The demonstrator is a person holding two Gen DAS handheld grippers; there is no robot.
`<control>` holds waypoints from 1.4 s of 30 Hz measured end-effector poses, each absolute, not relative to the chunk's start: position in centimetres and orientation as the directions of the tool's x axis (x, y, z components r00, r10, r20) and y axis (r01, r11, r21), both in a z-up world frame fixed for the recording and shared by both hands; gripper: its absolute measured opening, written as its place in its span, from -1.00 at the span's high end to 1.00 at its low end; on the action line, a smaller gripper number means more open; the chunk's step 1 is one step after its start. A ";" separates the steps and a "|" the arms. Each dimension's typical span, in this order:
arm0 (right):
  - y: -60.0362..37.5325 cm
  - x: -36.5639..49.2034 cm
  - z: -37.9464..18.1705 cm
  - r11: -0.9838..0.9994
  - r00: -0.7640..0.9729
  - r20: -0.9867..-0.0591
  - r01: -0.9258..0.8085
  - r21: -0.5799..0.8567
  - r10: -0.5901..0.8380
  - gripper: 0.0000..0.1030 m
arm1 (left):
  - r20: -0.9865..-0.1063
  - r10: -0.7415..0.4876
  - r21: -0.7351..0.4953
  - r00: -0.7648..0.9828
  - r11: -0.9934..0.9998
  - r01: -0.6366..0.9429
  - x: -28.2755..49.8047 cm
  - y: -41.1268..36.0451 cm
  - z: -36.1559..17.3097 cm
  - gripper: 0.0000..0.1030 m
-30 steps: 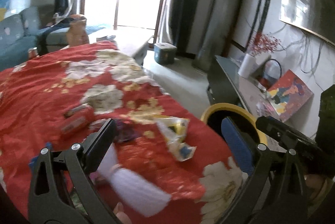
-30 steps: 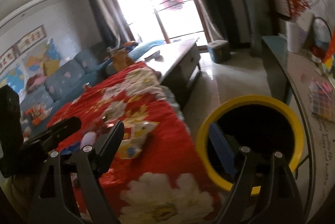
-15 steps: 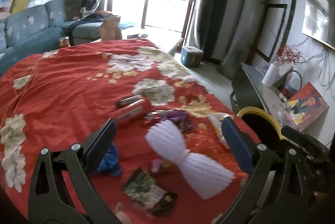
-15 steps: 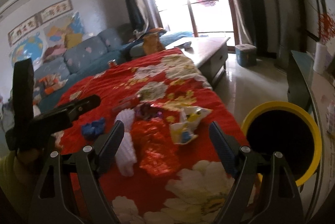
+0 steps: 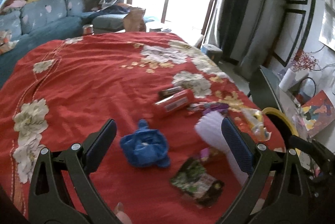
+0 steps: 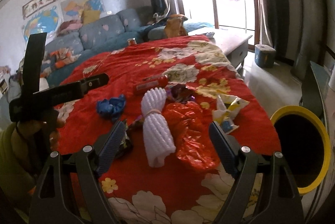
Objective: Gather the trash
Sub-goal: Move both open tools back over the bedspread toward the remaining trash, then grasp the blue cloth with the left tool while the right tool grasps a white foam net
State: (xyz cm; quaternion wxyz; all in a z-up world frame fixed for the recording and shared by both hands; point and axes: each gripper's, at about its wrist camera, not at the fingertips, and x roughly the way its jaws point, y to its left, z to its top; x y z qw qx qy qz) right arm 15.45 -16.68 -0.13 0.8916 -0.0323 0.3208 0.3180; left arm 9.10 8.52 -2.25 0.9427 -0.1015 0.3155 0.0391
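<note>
Trash lies on a red flowered cloth point(image 5: 88, 81): a crumpled blue glove point(image 5: 145, 145) point(image 6: 111, 106), a white foam net sleeve point(image 6: 156, 129) point(image 5: 211, 129), a red foil bag point(image 6: 189, 131), a red packet point(image 5: 173, 103), a dark green wrapper point(image 5: 197, 180), a purple wrapper point(image 6: 180, 94) and a yellow-white wrapper point(image 6: 228, 114). My left gripper point(image 5: 166, 144) is open and empty, above the blue glove. My right gripper point(image 6: 165, 149) is open and empty, over the foam sleeve and red bag. A yellow-rimmed black bin point(image 6: 301, 150) stands at the right edge of the cloth.
A blue sofa point(image 6: 100, 35) stands behind the table. A low white table point(image 6: 232, 41) and a blue box point(image 6: 264, 55) are near the bright window. A glass side table point(image 5: 293, 102) with papers is at the right.
Both grippers have swung left, away from the bin and toward the trash. The left view now centres on the blue glove, the right view on the foam sleeve.
</note>
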 end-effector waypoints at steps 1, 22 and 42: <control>-16.4 15.5 -0.2 0.793 0.589 -0.597 -0.592 0.140 0.545 -0.56 | -0.610 0.019 -0.162 0.792 0.976 -0.148 9.0 8.9 -2.4 -0.79; -12.1 17.3 -3.4 0.774 0.517 -0.708 -0.630 0.066 0.482 0.50 | -0.692 -0.078 -0.298 0.718 0.937 -0.185 9.7 14.3 -7.5 -0.31; -13.4 16.3 -1.2 0.767 0.530 -0.635 -0.622 0.160 0.562 0.54 | -0.690 -0.201 -0.371 0.696 0.923 -0.102 9.9 12.9 -8.5 0.82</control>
